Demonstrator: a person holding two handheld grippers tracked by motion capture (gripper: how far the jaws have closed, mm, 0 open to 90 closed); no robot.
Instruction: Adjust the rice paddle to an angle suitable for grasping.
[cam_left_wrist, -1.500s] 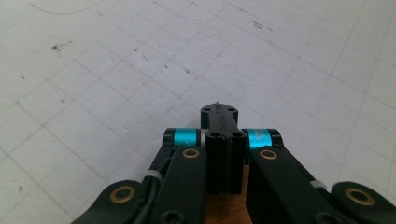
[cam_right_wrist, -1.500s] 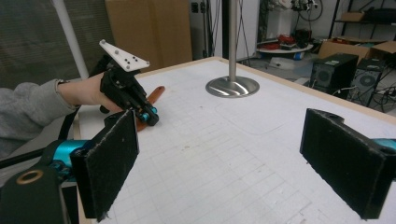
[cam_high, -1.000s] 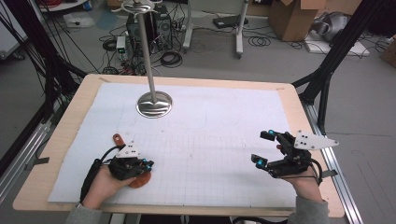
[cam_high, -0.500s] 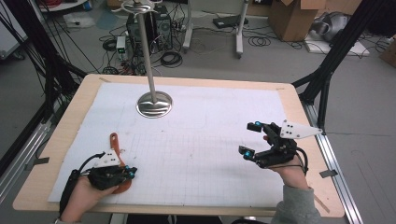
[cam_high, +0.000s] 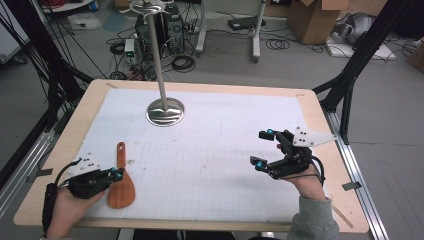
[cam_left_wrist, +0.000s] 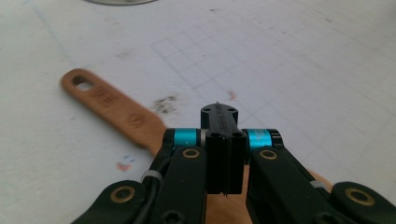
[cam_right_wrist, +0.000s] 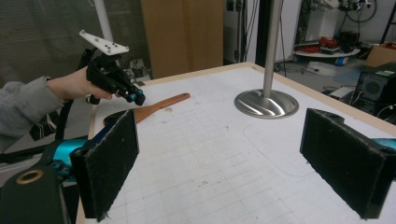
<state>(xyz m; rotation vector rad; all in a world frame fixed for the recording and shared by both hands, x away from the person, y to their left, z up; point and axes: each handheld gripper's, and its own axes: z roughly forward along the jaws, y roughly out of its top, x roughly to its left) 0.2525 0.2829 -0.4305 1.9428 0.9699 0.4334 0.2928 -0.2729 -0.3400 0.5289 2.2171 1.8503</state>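
The wooden spatula (cam_high: 121, 179) lies flat on the white gridded mat (cam_high: 215, 150) near your front left corner, blade toward you, handle pointing away toward the metal stand base (cam_high: 165, 111). In the left gripper view the handle (cam_left_wrist: 112, 108) shows a hanging hole at its far end and two stamped marks, both too blurred to read; the blade is mostly hidden behind the jaws.

Your left gripper (cam_high: 116, 174) sits just beside the blade's left edge, held low by your hand (cam_high: 70, 205) with the jaws pointing right across the table. The jaws are pressed together with nothing between them, and from the right gripper view the gripper (cam_right_wrist: 135, 97) hangs just above the spatula (cam_right_wrist: 152, 108) rather than touching it.

Your right gripper (cam_high: 263, 149) is well apart on the right side of the mat, raised off the surface, its jaws spread wide and empty, pointing left. Your grey sleeve (cam_high: 312, 222) is cut off at the bottom edge.

The stand's pole (cam_high: 157, 55) rises from the base; its top is cut off at the frame edge.
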